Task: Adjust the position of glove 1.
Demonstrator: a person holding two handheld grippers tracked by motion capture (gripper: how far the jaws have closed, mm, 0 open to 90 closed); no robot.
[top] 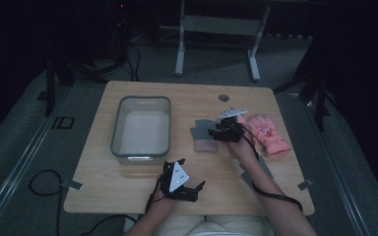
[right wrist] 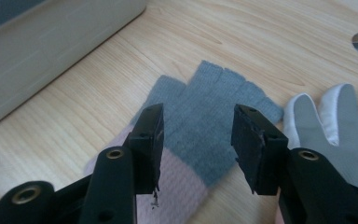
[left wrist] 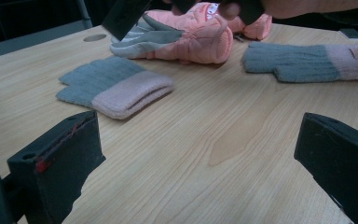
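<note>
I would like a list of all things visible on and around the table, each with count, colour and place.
knitted gloves: two, grey with pink cuffs, on the table right of the bin; one lies under the right gripper.
padded gloves: two, pink with grey-white palms, near the right edge.
bin: one, grey, see-through, nothing inside, left of centre.
table: one, light wood, with a round hole near the far edge.
metal frame: one, grey, on the floor behind the table.
left gripper: black, open, at the near edge.
right gripper: black, jaws half open over a knitted glove.

High view overhead — close tongs views share knit glove (right wrist: 205, 112).
</note>
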